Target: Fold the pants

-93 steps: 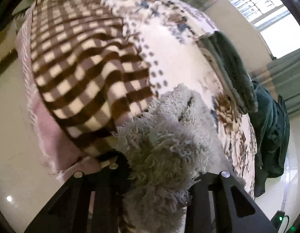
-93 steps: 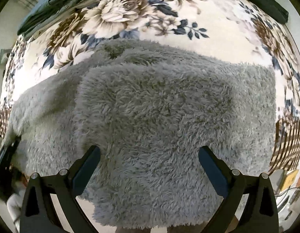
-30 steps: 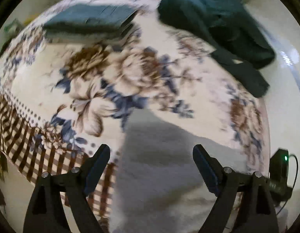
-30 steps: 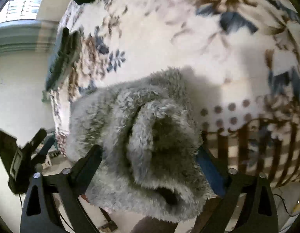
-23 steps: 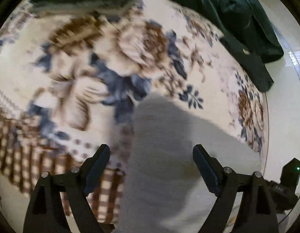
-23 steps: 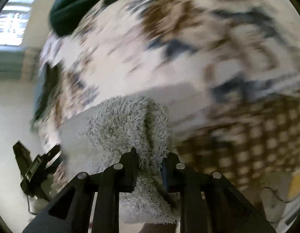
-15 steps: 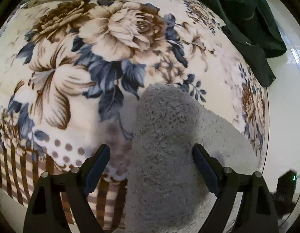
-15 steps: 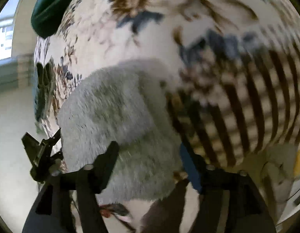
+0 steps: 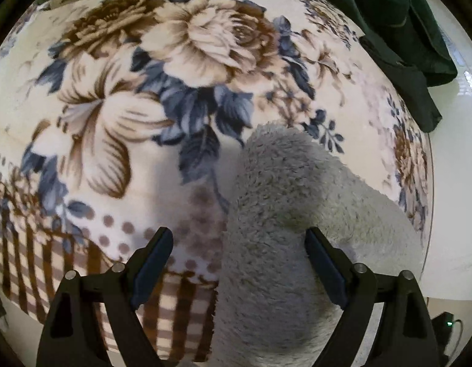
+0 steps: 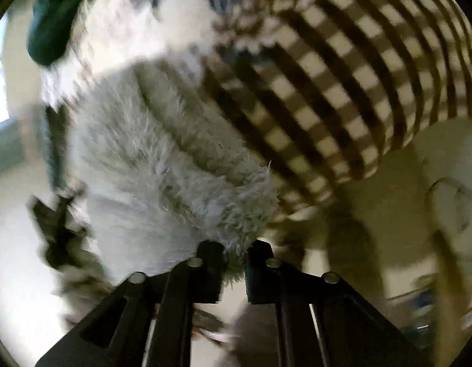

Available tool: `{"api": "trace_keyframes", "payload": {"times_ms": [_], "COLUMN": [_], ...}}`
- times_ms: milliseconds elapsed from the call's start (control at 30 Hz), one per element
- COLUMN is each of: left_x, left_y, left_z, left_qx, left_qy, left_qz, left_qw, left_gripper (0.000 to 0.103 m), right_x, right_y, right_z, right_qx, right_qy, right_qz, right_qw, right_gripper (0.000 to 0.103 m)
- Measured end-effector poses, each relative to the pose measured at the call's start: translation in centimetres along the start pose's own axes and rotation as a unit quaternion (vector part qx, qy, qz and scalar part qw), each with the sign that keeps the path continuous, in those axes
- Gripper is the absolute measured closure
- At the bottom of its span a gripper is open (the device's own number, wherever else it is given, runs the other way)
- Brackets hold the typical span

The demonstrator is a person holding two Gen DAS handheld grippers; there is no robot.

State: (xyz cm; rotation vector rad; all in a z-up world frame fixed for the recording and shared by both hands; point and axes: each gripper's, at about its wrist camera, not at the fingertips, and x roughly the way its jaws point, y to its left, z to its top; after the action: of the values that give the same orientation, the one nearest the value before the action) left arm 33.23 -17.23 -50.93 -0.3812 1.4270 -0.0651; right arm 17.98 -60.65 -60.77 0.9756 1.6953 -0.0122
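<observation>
Two grippers work over one pair of grey fleece pants point(image 9: 275, 229). On the right gripper point(image 10: 236, 250), the jaws have just been closing and now pinch a tuft at the edge of the pants, with fleece bunched between the narrow gap. From there the pants spread up toward 11 o'clock in the blurred right wrist view, lying on a blanket point(image 9: 113, 128) whose brown-and-cream check border hangs away at 1 o'clock.

On the left gripper point(image 9: 239, 253), the jaws stand wide apart; a folded, rounded lobe of the pants lies between the fingers point(image 9: 153, 253), against the right-hand one, with nothing gripped. Beyond it, from 9 to 12 o'clock, the blanket shows big brown and blue flowers. A dark green garment point(image 9: 398, 24) lies heaped at 1 o'clock, well apart from the pants.
</observation>
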Motion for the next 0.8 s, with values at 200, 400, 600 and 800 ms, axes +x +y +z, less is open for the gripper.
{"api": "trace_keyframes", "payload": {"times_ms": [200, 400, 600, 800], "left_x": [-2.2, -4.3, -0.9, 0.9], "left_y": [-0.9, -4.2, -5.9, -3.8], "left_z": [0.0, 0.9, 2.2, 1.8], "left_qx": [0.000, 0.026, 0.044, 0.024], "left_qy": [-0.014, -0.045, -0.027, -0.004], "left_qz": [-0.002, -0.029, -0.014, 0.003], "left_qw": [0.9999, 0.9982, 0.9986, 0.9997], "left_gripper": [0.016, 0.016, 0.016, 0.016], "right_x": [-2.7, -6.1, -0.5, 1.6], "right_y": [3.6, 7.4, 8.9, 8.2], "right_z": [0.9, 6.4, 13.8, 15.5], "right_qx": [-0.077, -0.092, -0.086, -0.096], "right_qy": [-0.010, -0.124, -0.068, -0.085], "right_qz": [-0.014, 0.037, 0.077, -0.026], "right_qw": [0.997, 0.987, 0.991, 0.991], "right_gripper": [0.048, 0.030, 0.065, 0.091]}}
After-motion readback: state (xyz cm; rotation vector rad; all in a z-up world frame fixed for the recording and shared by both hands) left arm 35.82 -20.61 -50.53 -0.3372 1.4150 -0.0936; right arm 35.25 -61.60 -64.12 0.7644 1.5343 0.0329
